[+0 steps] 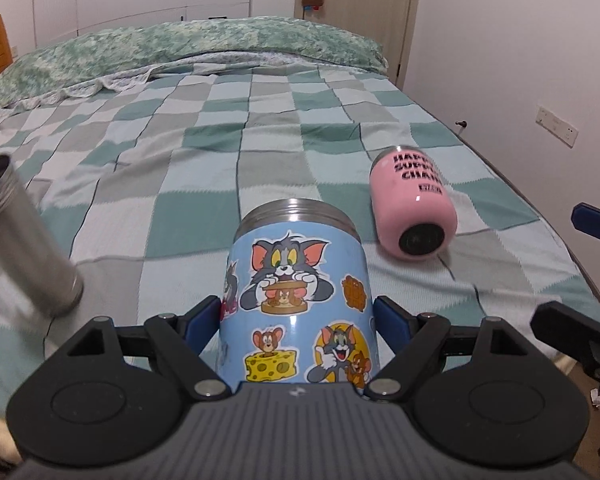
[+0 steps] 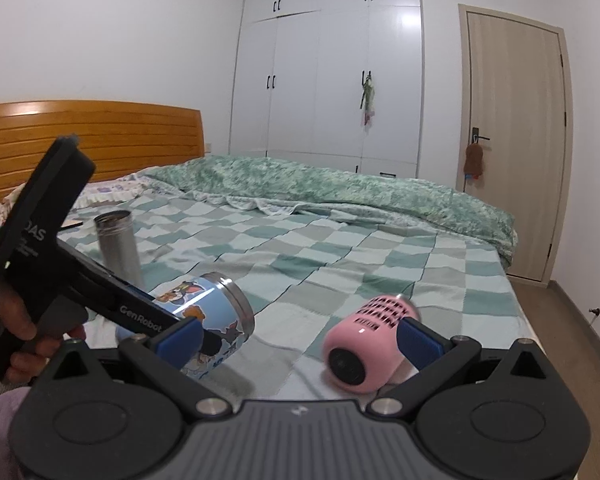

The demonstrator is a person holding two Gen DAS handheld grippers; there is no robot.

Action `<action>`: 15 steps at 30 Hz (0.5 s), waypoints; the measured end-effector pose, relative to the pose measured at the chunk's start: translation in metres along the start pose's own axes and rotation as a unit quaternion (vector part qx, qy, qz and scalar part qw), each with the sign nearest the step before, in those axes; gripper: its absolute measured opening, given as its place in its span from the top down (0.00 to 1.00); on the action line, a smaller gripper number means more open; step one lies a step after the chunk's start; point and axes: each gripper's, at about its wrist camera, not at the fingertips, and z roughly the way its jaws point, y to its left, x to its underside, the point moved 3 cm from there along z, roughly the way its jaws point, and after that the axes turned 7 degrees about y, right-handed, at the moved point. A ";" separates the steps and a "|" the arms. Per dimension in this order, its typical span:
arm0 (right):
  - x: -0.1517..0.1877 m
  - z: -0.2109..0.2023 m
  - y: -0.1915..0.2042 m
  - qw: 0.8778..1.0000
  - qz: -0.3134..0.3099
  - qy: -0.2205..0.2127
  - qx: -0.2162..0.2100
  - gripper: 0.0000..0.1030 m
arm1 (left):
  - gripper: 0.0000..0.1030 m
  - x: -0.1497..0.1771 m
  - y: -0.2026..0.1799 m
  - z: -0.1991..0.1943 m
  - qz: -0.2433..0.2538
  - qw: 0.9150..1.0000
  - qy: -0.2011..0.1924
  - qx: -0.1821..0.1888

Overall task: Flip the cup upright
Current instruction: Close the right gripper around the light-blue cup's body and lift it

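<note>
A: What's on the checked bed, left to right?
B: A bare steel flask, then the blue cartoon cup tilted, pinched by the left gripper.
A: And beyond it?
B: A smooth pink cup lying on its side; the right gripper is spread, one finger beside it.
</note>
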 end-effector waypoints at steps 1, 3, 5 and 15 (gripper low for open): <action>0.002 -0.001 0.004 1.000 0.000 0.003 -0.002 0.00 | 0.19 0.005 0.001 -0.002 -0.002 1.000 -0.001 -0.004; 0.007 -0.001 0.009 1.000 0.000 0.008 -0.003 0.00 | 0.19 0.015 0.002 -0.004 -0.005 1.000 -0.006 -0.011; 0.010 0.000 0.012 1.000 0.003 0.013 -0.003 0.00 | 0.19 0.024 0.004 -0.005 -0.006 1.000 -0.012 -0.019; 0.021 0.012 0.020 0.999 0.018 0.043 0.006 0.00 | 0.19 0.041 -0.001 0.004 0.012 0.997 -0.053 -0.059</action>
